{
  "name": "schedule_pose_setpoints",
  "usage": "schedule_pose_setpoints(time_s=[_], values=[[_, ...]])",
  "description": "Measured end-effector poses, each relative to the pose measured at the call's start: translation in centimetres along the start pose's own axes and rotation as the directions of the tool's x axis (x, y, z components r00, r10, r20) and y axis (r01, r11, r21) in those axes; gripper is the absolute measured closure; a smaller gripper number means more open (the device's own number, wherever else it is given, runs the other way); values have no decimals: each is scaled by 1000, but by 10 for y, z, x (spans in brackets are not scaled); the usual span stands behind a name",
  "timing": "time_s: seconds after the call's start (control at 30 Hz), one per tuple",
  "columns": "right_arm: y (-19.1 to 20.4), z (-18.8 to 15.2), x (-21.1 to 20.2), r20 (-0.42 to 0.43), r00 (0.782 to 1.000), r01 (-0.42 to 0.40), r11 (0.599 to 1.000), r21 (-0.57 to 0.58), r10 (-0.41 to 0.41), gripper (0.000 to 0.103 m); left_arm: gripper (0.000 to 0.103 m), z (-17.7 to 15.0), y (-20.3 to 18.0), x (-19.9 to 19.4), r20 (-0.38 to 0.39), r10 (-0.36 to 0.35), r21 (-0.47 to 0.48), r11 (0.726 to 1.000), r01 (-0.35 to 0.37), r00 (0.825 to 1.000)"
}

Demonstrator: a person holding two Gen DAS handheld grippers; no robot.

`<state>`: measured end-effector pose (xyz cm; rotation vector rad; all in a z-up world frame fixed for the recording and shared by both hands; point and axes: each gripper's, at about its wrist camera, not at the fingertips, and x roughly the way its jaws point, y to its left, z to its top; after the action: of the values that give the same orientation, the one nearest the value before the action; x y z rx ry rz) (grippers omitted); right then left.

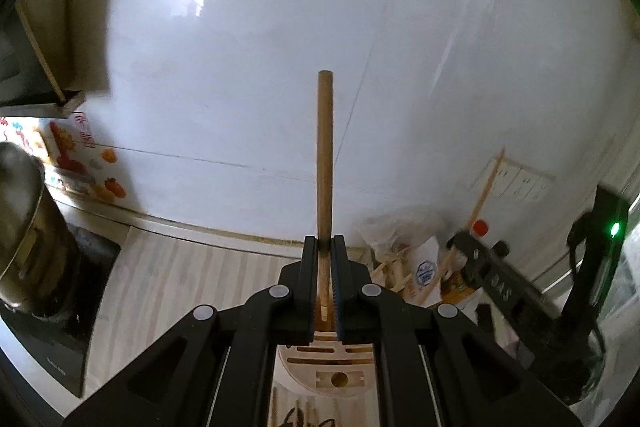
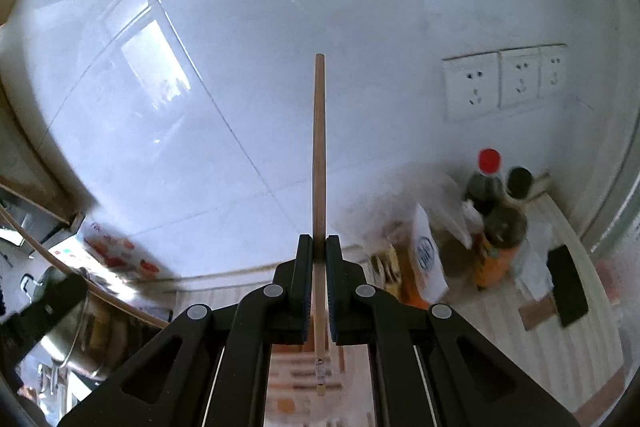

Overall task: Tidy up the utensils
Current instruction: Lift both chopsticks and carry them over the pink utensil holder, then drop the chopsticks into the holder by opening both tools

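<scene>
Chopsticks are both in hand: left gripper (image 1: 325, 247) clamps one chopstick (image 1: 325, 147) directly above the slotted wooden holder (image 1: 332, 359); right gripper (image 2: 319, 247) clamps the other chopstick (image 2: 319, 167). Neither sits in the holder yet, so insertion appears to remain.

The wooden holder (image 1: 330, 367) is partly hidden behind the gripper. Bottles (image 2: 496, 223) in the counter's corner are blurred.

I counted two grippers, the left (image 1: 324, 243) and the right (image 2: 319, 241), and two chopsticks, one (image 1: 325, 155) in the left and one (image 2: 319, 163) in the right. Below the left chopstick sat one slotted wooden holder (image 1: 336, 363). Left of that holder stood one steel pot (image 1: 28, 227). Right of the right chopstick I saw three wall sockets (image 2: 506, 81) and one red-capped bottle (image 2: 489, 179).
</scene>
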<state>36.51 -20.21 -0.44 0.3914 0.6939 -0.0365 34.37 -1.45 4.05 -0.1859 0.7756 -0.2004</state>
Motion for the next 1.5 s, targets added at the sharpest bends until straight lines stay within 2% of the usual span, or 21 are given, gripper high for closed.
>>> schedule_pose_setpoints(time_s=[0.23, 0.47, 0.63, 0.83, 1.0, 1.17, 1.33, 1.43, 1.5], values=[[8, 6, 41, 19, 1000, 2, 1000, 2, -2, 97, 99, -16, -3, 57, -134, 18, 30, 999, -14, 991], [3, -11, 61, 31, 999, -13, 1000, -4, 13, 97, 99, -24, 14, 74, -178, 15, -18, 1000, -19, 984], [-10, -12, 48, 143, 988, -61, 995, 76, 50, 96, 99, -22, 21, 78, -182, 26, -47, 998, -36, 983], [-23, -25, 41, 276, 961, -78, 982, 170, 29, 96, 99, -23, 24, 86, -203, 51, -42, 997, -61, 978], [-28, -37, 51, 311, 950, -71, 978, 196, 6, 96, 98, -30, 27, 92, -229, 64, -32, 997, -74, 971], [-25, -47, 59, 303, 953, -55, 984, 169, 1, 96, 98, -33, 26, 90, -233, 67, -12, 997, -72, 970], [-21, -56, 58, 251, 968, -54, 993, 108, 26, 96, 97, -33, 24, 85, -231, 71, 5, 997, -72, 970], [-13, -63, 61, 129, 989, -78, 997, 23, 75, 96, 94, -30, 24, 77, -229, 59, -4, 998, -61, 972], [-9, -68, 60, 62, 995, -81, 996, -23, 83, 95, 92, -28, 25, 66, -215, 43, -13, 999, -47, 976]])
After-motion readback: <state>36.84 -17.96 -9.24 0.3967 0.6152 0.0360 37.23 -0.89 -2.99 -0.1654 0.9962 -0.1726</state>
